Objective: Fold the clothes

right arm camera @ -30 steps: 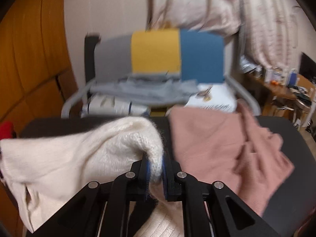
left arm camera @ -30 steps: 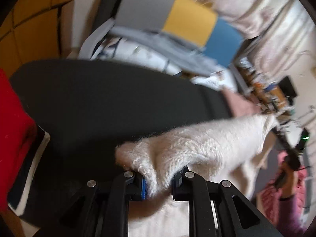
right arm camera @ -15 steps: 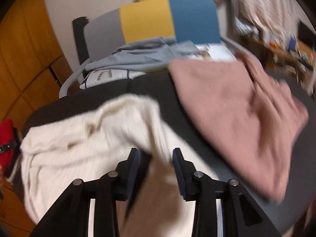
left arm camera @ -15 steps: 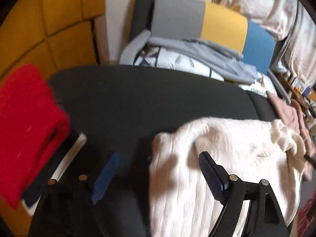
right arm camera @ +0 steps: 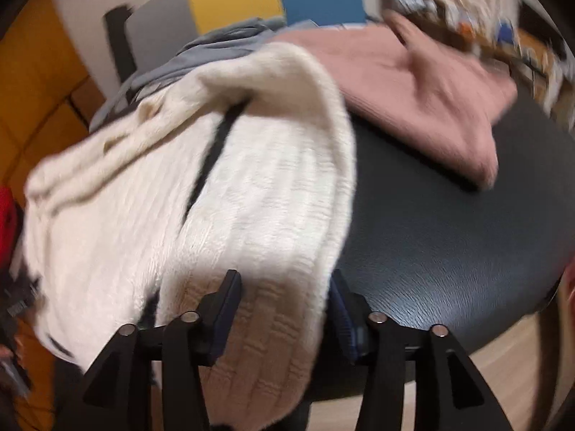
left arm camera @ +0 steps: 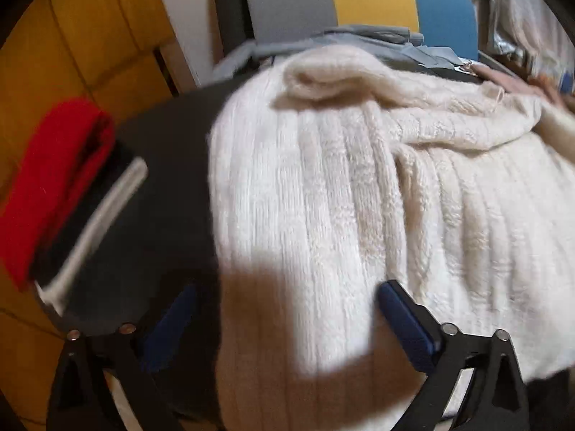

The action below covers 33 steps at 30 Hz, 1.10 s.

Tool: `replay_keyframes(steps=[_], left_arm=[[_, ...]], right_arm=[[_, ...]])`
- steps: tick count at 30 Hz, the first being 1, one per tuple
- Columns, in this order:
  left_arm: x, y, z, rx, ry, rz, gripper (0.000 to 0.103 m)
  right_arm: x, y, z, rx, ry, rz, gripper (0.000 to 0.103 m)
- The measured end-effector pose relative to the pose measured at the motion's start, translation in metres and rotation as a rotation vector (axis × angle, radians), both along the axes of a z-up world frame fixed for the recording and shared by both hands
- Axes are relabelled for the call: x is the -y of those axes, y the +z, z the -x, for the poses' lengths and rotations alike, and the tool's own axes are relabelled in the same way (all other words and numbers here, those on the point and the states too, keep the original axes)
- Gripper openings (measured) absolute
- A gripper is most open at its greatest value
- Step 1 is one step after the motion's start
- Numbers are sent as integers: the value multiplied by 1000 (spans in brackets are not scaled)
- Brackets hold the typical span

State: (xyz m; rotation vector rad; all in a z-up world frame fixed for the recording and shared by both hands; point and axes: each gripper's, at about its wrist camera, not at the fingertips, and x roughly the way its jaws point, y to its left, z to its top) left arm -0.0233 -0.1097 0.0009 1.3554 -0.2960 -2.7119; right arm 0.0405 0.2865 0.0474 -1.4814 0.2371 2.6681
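The cream ribbed-knit sweater (left arm camera: 323, 186) sprawls across the dark round table (right arm camera: 438, 244), one sleeve or flap lying back over its body, its near hem spilling off the table's near edge — soft, fluffy stuff, thick and floppy, the sort that sags wherever it isn't held. It looks light but bulky; the fuzzy ribs should give the pads plenty of bite, so slipping is not the worry, stretching is. Best hold, I'd judge, is on the doubled edges: the ribbed hem near us or the thick rolled fold at the far end (left arm camera: 323, 79).

The left gripper (left arm camera: 287, 319) stands wide apart, blue pads either side of the shadowed near edge of the knit, clamping nothing. The right gripper (right arm camera: 284, 309) is apart too, though narrower — the hem's cable-patterned band runs between its fingers, and whether the pads touch the wool I cannot tell.

To the far right lies a dusty-pink knitted garment (right arm camera: 424, 89), crumpled, just beside the cream one. On the left sits a red folded cloth (left arm camera: 50, 179) atop a dark stack with a white edge. Beyond the table a grey, yellow and blue chair back (left arm camera: 359, 3) carries a slumped grey-blue cloth.
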Motion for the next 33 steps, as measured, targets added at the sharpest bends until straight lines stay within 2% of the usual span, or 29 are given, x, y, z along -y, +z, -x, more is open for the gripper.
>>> replay_keyframes(steps=[2, 3, 4, 5, 6, 7, 9, 16, 19, 21, 24, 26, 27, 28, 29, 31, 33], left_arm=[[0, 1, 5, 5, -7, 15, 103], [2, 5, 7, 10, -12, 4, 101], [3, 11, 9, 16, -18, -15, 85], [5, 16, 11, 23, -24, -33, 69], [6, 22, 13, 29, -30, -51, 37], [8, 27, 15, 35, -37, -70, 26], [11, 38, 19, 47, -49, -106, 20], [21, 77, 34, 90, -92, -234, 19], [28, 102, 58, 83, -83, -295, 19], [34, 113, 76, 101, -69, -328, 19], [44, 115, 92, 129, -47, -323, 19], [41, 105, 100, 164, -37, -294, 19], [40, 96, 101, 181, -39, -288, 19], [37, 87, 97, 197, -44, -288, 19], [33, 79, 92, 213, -52, -290, 19], [26, 65, 78, 234, -63, -267, 19], [20, 51, 64, 251, -70, -246, 19]], right_arm=[[17, 0, 2, -25, 57, -81, 51], [19, -1, 4, -37, 80, -85, 46], [16, 0, 6, -41, 92, -63, 42], [12, 1, 9, -41, 101, -31, 28], [7, 3, 10, -42, 106, -7, 18], [1, 7, 10, -44, 103, 4, 13], [-12, 22, 12, -67, 108, -47, 11], [-71, 89, 48, -152, 73, -277, 11], [-102, 110, 80, -167, 18, -347, 10], [-130, 118, 109, -159, -32, -331, 10], [-171, 113, 143, -120, -116, -242, 11], [-190, 96, 158, -71, -148, -133, 17], [-195, 87, 161, -45, -165, -85, 24], [-199, 81, 162, -28, -185, -65, 24], [-199, 78, 160, -25, -209, -87, 24], [-201, 85, 149, -94, -260, -132, 25], [-212, 95, 147, -164, -302, -135, 29]])
